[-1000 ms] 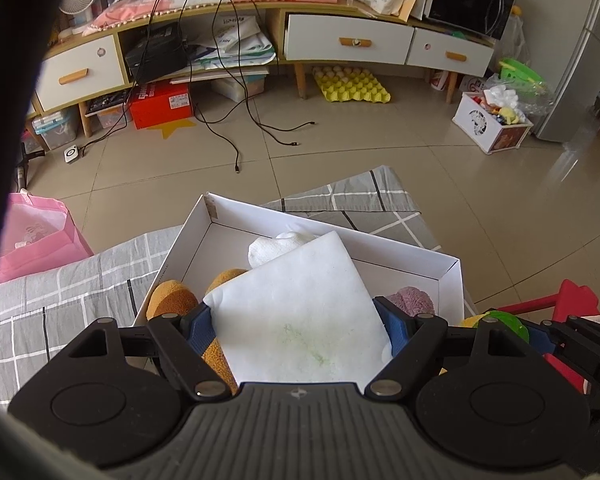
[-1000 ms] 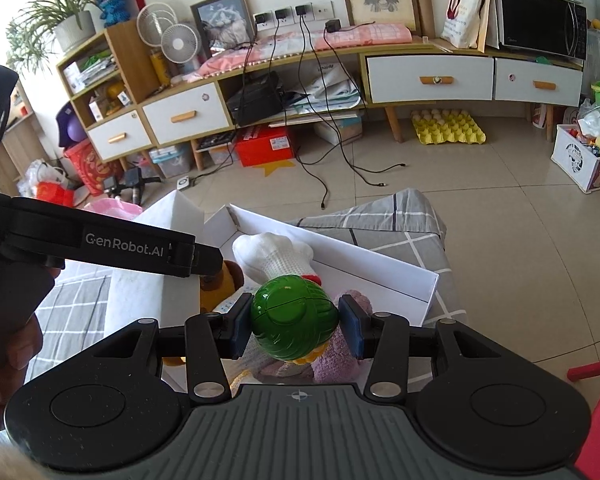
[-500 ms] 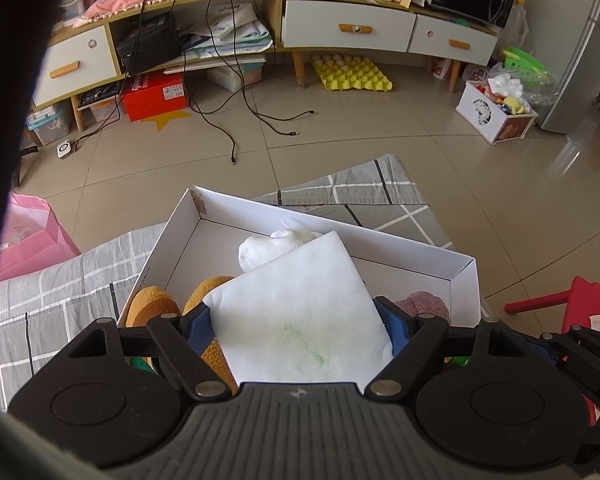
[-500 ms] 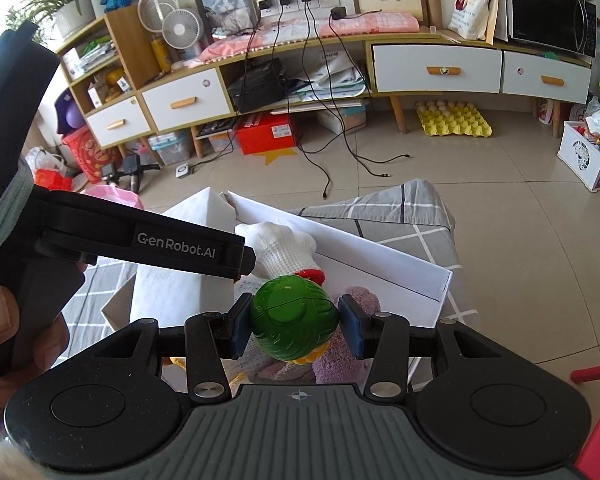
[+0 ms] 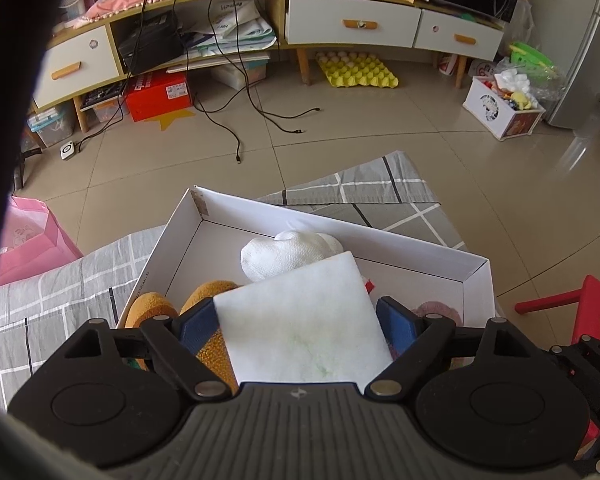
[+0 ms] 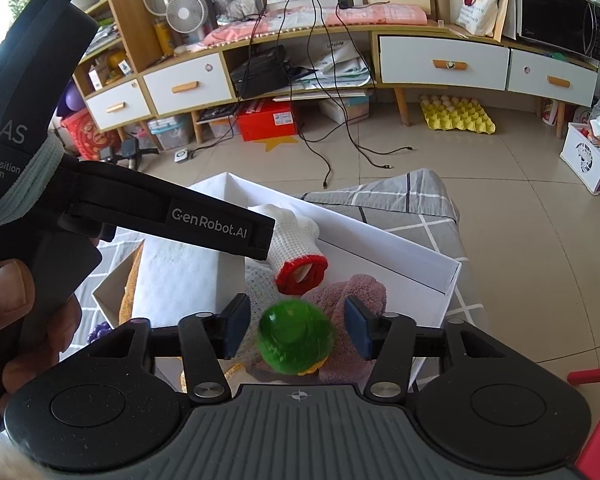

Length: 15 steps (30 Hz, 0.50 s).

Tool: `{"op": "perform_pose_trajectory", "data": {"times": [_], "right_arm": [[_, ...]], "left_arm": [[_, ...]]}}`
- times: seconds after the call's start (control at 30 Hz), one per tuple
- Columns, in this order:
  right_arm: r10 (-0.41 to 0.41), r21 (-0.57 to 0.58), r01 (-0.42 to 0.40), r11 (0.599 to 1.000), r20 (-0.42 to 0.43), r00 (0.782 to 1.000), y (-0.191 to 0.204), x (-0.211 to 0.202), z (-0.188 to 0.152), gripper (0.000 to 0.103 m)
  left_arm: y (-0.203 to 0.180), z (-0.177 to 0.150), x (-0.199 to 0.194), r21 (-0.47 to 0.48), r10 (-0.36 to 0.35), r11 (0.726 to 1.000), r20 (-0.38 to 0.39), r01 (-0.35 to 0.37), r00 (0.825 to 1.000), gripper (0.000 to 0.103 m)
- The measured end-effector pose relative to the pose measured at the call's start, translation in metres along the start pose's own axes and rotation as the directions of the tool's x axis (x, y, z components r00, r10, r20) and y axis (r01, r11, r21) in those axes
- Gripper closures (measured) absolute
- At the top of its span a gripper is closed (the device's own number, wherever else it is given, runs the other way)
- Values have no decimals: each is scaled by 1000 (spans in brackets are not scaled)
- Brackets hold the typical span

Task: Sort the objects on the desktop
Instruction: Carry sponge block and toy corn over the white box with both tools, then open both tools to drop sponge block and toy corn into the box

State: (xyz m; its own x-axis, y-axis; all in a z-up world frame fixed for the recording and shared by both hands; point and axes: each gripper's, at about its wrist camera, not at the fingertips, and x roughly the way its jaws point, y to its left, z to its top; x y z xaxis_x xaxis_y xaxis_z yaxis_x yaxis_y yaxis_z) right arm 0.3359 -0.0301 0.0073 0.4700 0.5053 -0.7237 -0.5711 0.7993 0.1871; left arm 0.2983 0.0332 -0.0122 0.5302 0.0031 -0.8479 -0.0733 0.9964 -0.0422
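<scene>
**Green ball loose between my right fingers, white pad pinched in my left**

On my right gripper I see the fingers spread, with a clear gap on each side of the green ball. The ball is motion-blurred, so I can't say for sure whether it is falling or already resting on the mauve plush cloth under it. Both sit over the near right part of the white cardboard box, which stands on the grey checked cloth. Just beyond the ball lies a white knit glove, its red cuff facing my camera.

My left gripper is pinching a white square pad between its blue fingertips, holding it above the same box. From the left wrist view, an orange plush toy shows at the pad's left edge inside the box, and the glove pokes out past its far edge. In the right wrist view, the left gripper's black body reaches across above the box, with the person's hand around its handle.
</scene>
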Motion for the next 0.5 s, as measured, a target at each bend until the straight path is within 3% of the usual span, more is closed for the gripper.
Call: {"op": "perform_pose_trajectory", "data": {"times": [0.03, 0.5], "right_arm": [[5, 4, -5, 1000, 4, 1000, 0, -1, 0, 30], [3, -14, -2, 1000, 55, 998, 2, -14, 4, 27]], "left_arm": [[1, 1, -1, -4, 1, 1000, 0, -1, 1000, 15], [5, 12, -18, -38, 4, 999, 59, -2, 998, 15]]}}
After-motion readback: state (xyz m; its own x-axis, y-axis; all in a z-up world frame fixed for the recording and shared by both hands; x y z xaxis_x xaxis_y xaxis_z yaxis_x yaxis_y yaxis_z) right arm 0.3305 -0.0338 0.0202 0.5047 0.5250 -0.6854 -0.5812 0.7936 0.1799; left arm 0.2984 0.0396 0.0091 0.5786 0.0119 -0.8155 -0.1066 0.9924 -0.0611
